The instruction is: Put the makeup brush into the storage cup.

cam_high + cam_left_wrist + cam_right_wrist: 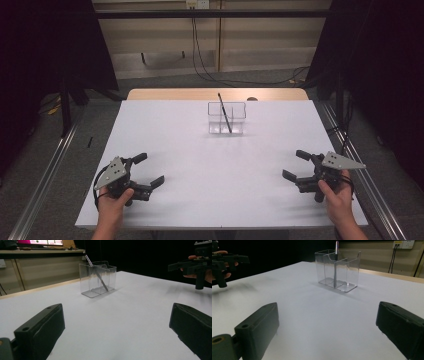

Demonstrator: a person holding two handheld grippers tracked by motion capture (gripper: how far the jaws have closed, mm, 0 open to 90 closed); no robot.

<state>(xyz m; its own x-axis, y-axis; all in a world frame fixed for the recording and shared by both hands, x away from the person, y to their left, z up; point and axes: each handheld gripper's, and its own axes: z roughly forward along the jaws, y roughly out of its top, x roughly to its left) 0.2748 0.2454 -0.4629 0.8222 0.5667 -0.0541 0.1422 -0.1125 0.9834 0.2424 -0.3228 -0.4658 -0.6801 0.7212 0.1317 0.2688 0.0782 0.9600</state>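
**Spotter:** Where's the pen?

**Operator:** The pen [224,113] leans tilted inside the clear holder [226,118], its tip sticking out above the rim. In the right gripper view it sits right against the divider; I can't tell which compartment its foot is in. From my left gripper [145,170] the holder lies well ahead and off to the right; from my right gripper [297,165] it's well ahead and off to the left.

**Spotter:** And the jaws?

**Operator:** Both sets spread wide, nothing between them, low over the white table [200,165], one at each near corner.

**Spotter:** So how far along?

**Operator:** I read it one of two ways: the pen is already stowed and I'm finished, or it's to come out and nothing has started. Either way, neither gripper is near it now.
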